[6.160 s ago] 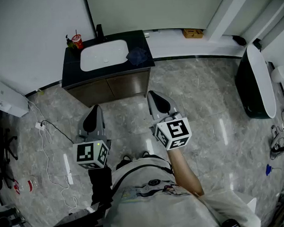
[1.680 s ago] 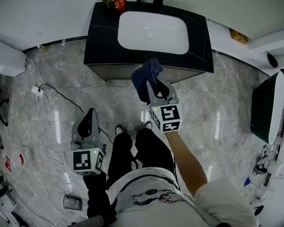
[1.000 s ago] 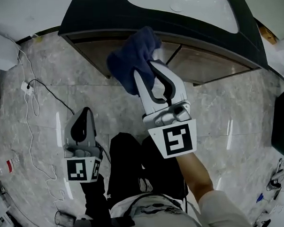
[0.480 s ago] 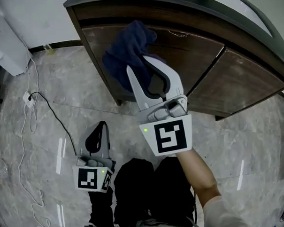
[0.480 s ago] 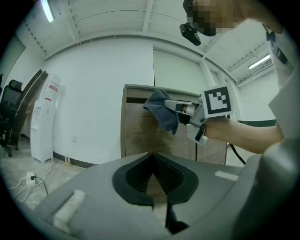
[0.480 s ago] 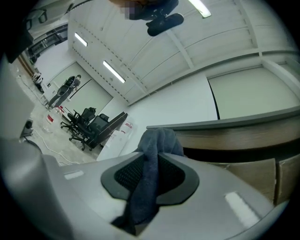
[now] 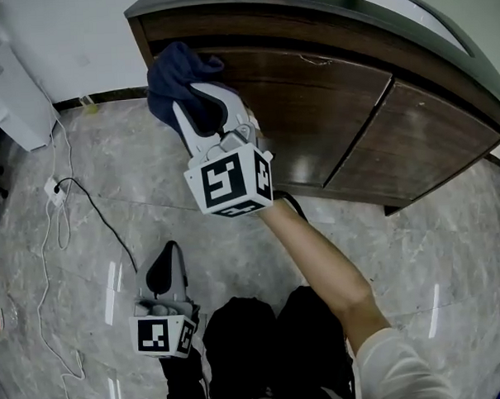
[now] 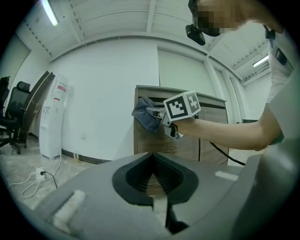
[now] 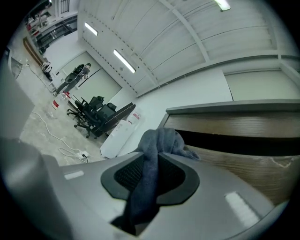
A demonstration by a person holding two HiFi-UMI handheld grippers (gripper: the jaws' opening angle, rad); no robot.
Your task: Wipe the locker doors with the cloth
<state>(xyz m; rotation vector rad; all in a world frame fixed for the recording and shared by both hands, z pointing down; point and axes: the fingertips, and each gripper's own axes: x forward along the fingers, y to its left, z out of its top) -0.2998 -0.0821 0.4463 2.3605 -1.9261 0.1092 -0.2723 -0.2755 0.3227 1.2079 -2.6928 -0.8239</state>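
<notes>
A dark blue cloth [image 7: 172,75] is bunched against the upper left corner of the brown wooden cabinet's left door [image 7: 313,121]. My right gripper [image 7: 203,106] is shut on it; in the right gripper view the cloth [image 9: 149,183] runs down between the jaws and balls up at their tips beside the door [image 9: 248,161]. A second door [image 7: 417,150] lies to the right. My left gripper [image 7: 163,271] hangs low over the floor, shut and empty. Its own view shows the left gripper [image 8: 152,161], the cloth [image 8: 144,115] and the cabinet [image 8: 190,140] ahead.
A dark countertop [image 7: 324,1] overhangs the doors. A white water dispenser [image 7: 5,85] stands against the wall at the left, and a white cable with a plug [image 7: 55,191] trails over the marble floor. The person's dark-trousered legs [image 7: 265,351] are below.
My right gripper has carried the cloth leftward along the left door to its upper left corner. The left gripper has stayed low near the floor.
</notes>
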